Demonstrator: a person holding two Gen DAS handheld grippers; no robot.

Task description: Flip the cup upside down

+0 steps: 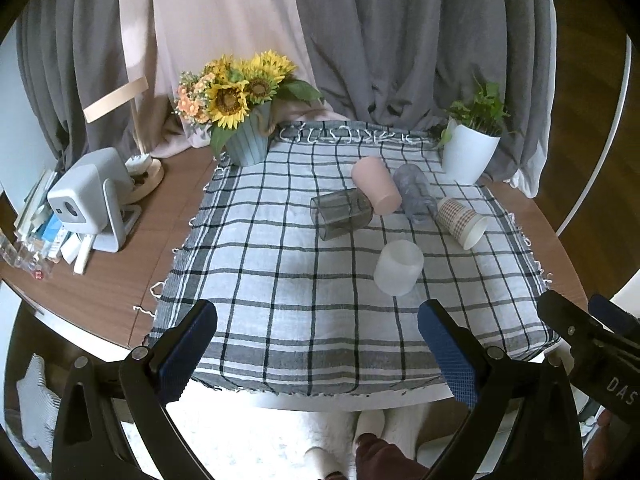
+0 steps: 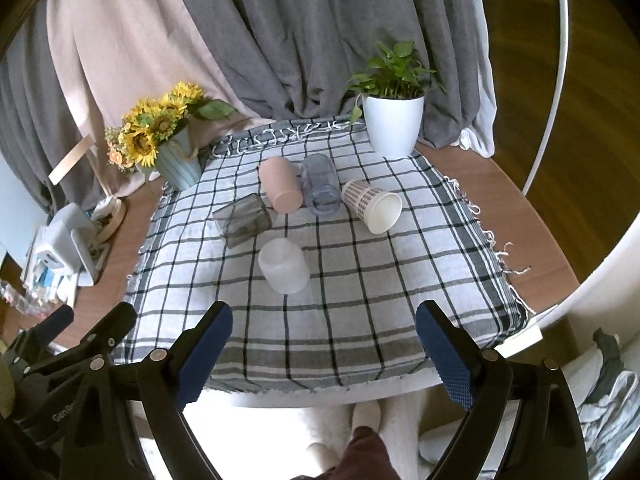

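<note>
- White cup (image 1: 399,267) (image 2: 284,266): I see a frosted cup lying on its side on the cloth (image 1: 280,280) (image 2: 360,280), nearer to me than the other cups and apart from them; I cannot tell which end is its mouth.
- Grey cup (image 1: 340,213) (image 2: 243,219): a smoky, square-sided tumbler on its side, just beyond the white cup and to its left.
- Pink cup (image 1: 377,185) (image 2: 281,190): on its side, touching the grey cup's far right corner.
- Clear cup (image 1: 414,193) (image 2: 320,188): a transparent cup on its side, right beside the pink one.
- Paper cup (image 1: 462,222) (image 2: 372,205): checked pattern, on its side at the right end of the row, its white mouth facing near-right.
- Left gripper (image 1: 318,354): I hold it back over the near edge of the cloth, fingers spread wide, nothing between them.
- Right gripper (image 2: 324,354): likewise over the near edge, fingers parted and holding nothing; its body shows at the right edge of the left view.
- Sunflowers (image 1: 240,92) (image 2: 160,124): in a ribbed blue pot at the cloth's far left corner.
- Plant (image 1: 470,148) (image 2: 394,120): green leaves in a white pot at the far right corner.
- Table (image 1: 120,280) (image 2: 520,208): brown wood under the cloth; a small white device (image 1: 86,196) stands at its left.
</note>
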